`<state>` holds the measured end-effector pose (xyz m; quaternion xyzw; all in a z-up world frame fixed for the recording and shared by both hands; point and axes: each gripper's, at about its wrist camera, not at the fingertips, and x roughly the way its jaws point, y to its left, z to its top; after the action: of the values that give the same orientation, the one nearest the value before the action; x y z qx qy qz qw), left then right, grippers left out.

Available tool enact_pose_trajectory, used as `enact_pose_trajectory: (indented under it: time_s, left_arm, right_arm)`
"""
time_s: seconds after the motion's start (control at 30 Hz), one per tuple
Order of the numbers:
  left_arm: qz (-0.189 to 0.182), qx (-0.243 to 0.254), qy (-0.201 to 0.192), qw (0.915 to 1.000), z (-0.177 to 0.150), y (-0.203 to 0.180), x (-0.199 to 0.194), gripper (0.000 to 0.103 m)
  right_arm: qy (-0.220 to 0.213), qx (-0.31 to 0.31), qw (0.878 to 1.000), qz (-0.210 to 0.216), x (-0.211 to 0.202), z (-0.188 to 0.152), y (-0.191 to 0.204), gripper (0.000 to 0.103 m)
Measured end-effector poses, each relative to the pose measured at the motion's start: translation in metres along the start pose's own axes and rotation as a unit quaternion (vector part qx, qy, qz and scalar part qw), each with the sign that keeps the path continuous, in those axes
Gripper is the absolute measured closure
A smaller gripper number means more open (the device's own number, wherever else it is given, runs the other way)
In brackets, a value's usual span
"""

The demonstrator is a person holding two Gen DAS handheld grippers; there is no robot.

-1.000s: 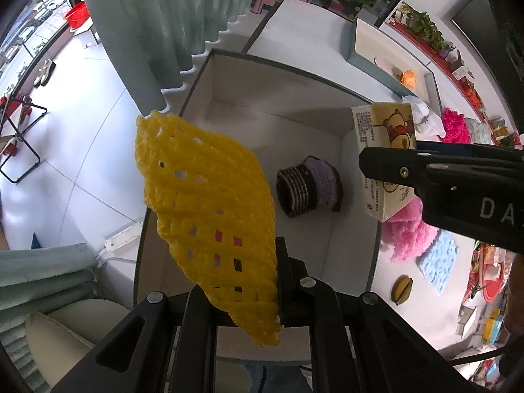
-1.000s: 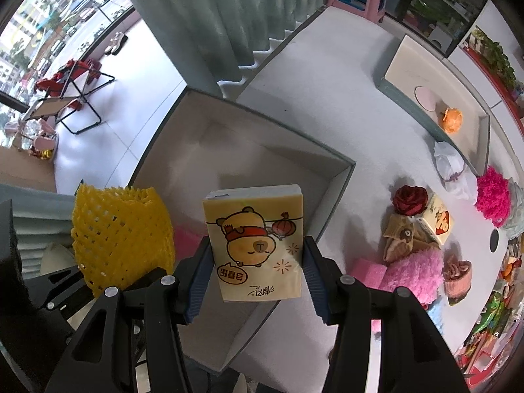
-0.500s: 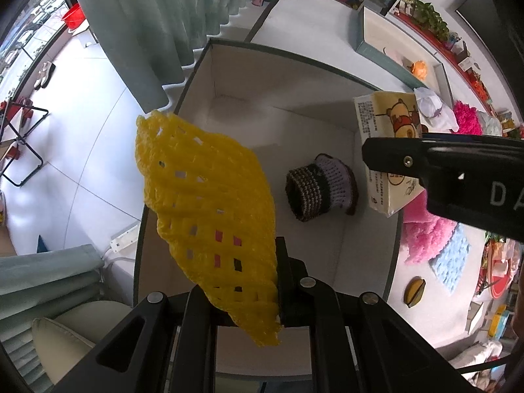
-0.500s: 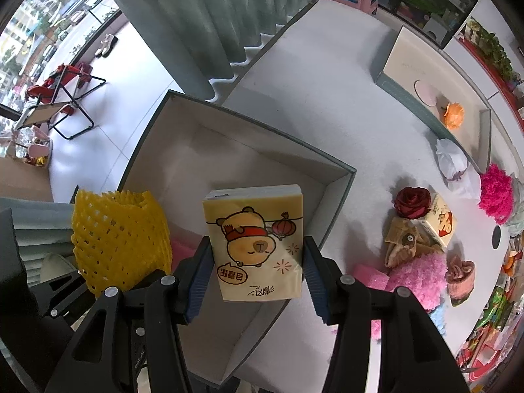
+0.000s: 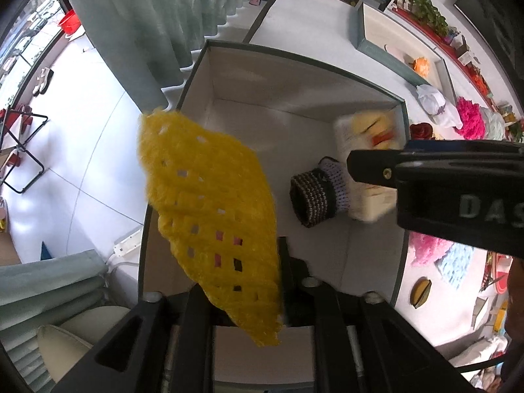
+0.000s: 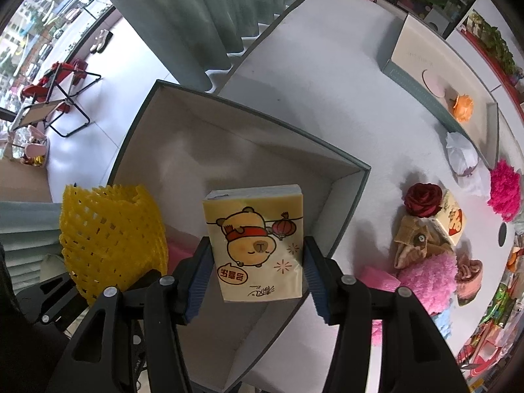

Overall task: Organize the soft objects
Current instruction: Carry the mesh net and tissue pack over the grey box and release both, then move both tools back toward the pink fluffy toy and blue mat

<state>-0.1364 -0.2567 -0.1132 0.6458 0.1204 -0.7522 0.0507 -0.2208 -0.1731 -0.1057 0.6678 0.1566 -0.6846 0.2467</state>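
Observation:
My left gripper (image 5: 249, 298) is shut on a yellow foam net (image 5: 209, 203) and holds it over the near left side of the open grey box (image 5: 294, 55). The net also shows in the right wrist view (image 6: 111, 239). My right gripper (image 6: 255, 255) is shut on a yellow tissue pack with a cartoon bear (image 6: 255, 239), held above the box (image 6: 350, 203). In the left wrist view the pack (image 5: 363, 131) is blurred over the box's right side. A knitted brown and lilac cuff (image 5: 314, 196) lies on the box floor.
On the white table right of the box lie a red rose (image 6: 422, 199), a second tissue pack (image 6: 452, 219), a tan plush (image 6: 412, 242), pink fluffy items (image 6: 429, 278) and a magenta pompom (image 6: 504, 193). A box lid (image 6: 442, 72) with an orange flower (image 6: 461, 108) lies at the back. Curtains hang left.
Both grippers have moved forward over the box. The tissue pack has come from the box's right rim to over its inside, beside the knitted cuff. Both grips are unchanged.

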Motion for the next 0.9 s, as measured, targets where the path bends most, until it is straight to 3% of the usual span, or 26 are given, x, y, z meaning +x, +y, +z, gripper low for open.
enact_pose_trajectory:
  time_s: [0.03, 0.07, 0.13, 0.23, 0.3, 0.6, 0.73, 0.9]
  left_arm:
    - [0.003, -0.002, -0.009, 0.9999, -0.001, 0.0, -0.002, 0.021]
    - [0.006, -0.004, -0.018, 0.9998, -0.002, 0.001, -0.005, 0.0]
    - [0.008, -0.006, -0.035, 0.9993, -0.003, 0.0, -0.012, 0.0]
    - [0.012, 0.0, -0.028, 0.9995, -0.002, -0.003, -0.011, 0.0]
    - [0.016, 0.005, -0.023, 0.9996, -0.002, -0.005, -0.01, 0.0]
    - [0.024, 0.024, 0.001, 0.9994, -0.013, -0.017, -0.01, 0.0]
    - [0.032, 0.038, 0.018, 0.9986, -0.019, -0.025, -0.007, 0.0]
    - [0.013, 0.054, 0.026, 0.9981, -0.025, -0.044, -0.011, 0.0]
  right_arm:
    - [-0.003, 0.003, 1.0, 0.002, -0.001, 0.0, -0.001, 0.03]
    - [-0.007, 0.006, 1.0, 0.001, -0.004, 0.0, -0.002, 0.022]
    - [-0.027, 0.014, 1.0, 0.004, -0.011, 0.0, -0.007, 0.021]
    - [-0.035, 0.022, 0.999, 0.011, -0.018, -0.002, -0.014, 0.015]
    - [-0.041, 0.028, 0.999, 0.01, -0.022, -0.003, -0.02, 0.001]
    - [-0.058, 0.062, 0.996, 0.029, -0.042, -0.029, -0.051, 0.0]
    - [-0.046, 0.088, 0.994, 0.053, -0.041, -0.057, -0.068, 0.0]
    - [-0.03, 0.123, 0.99, 0.054, -0.034, -0.107, -0.099, 0.0]
